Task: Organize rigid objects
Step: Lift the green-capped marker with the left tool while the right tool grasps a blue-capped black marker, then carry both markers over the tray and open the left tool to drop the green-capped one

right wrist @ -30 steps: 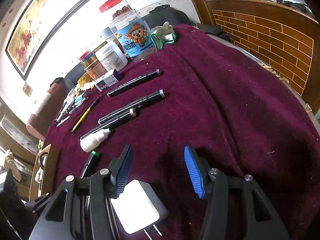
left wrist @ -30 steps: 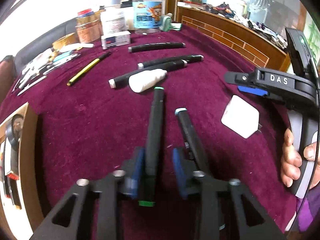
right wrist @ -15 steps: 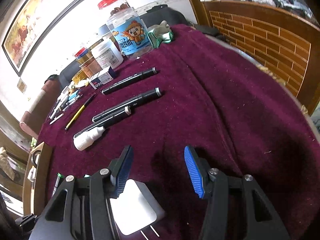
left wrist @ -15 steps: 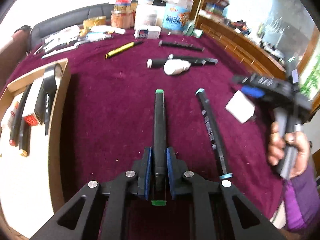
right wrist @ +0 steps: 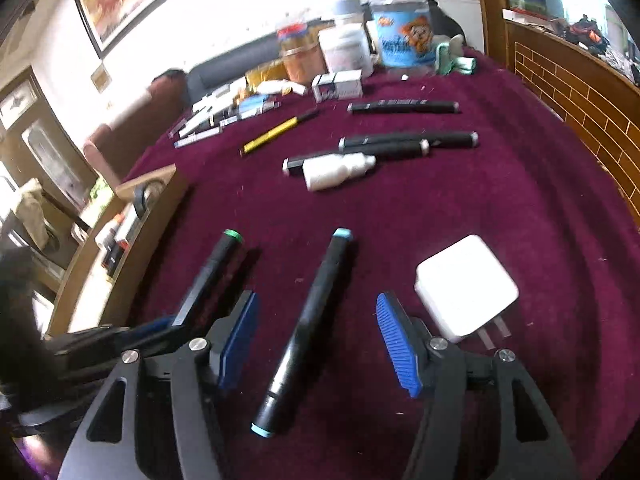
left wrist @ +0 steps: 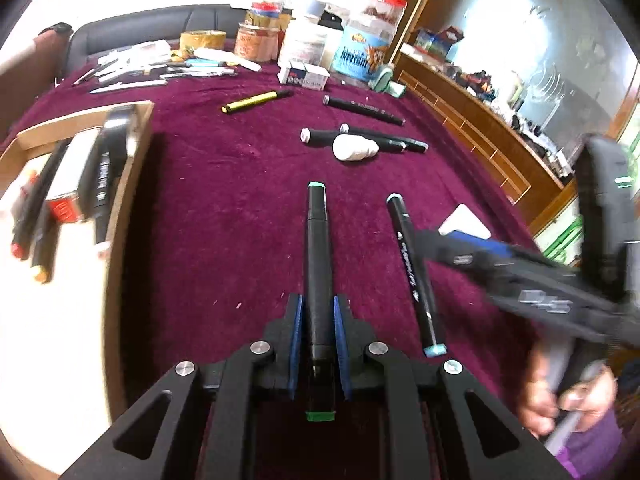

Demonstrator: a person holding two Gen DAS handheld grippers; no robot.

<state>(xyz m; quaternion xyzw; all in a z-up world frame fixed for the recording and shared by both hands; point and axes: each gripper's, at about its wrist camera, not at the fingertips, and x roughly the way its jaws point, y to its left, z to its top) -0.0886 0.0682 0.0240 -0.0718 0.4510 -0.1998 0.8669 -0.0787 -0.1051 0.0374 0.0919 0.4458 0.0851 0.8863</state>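
Observation:
My left gripper point(left wrist: 316, 312) is shut on a black marker with green end caps point(left wrist: 317, 252), held just above the maroon cloth; it also shows in the right wrist view point(right wrist: 208, 276). My right gripper point(right wrist: 316, 328) is open, its jaws on either side of a black marker with light-blue caps point(right wrist: 308, 320), which lies on the cloth point(left wrist: 412, 264). A white plug adapter point(right wrist: 466, 286) lies just right of the right gripper.
A wooden tray point(left wrist: 132, 168) with markers and small boxes stands at the left. Further back lie a white bottle point(right wrist: 336, 170), several black markers point(right wrist: 404, 140), a yellow pen point(right wrist: 276, 132), jars point(right wrist: 400, 36) and small boxes.
My left gripper closed on the green-capped marker and lifted it. My right gripper swung left from over the white adapter to straddle the light-blue-capped marker.

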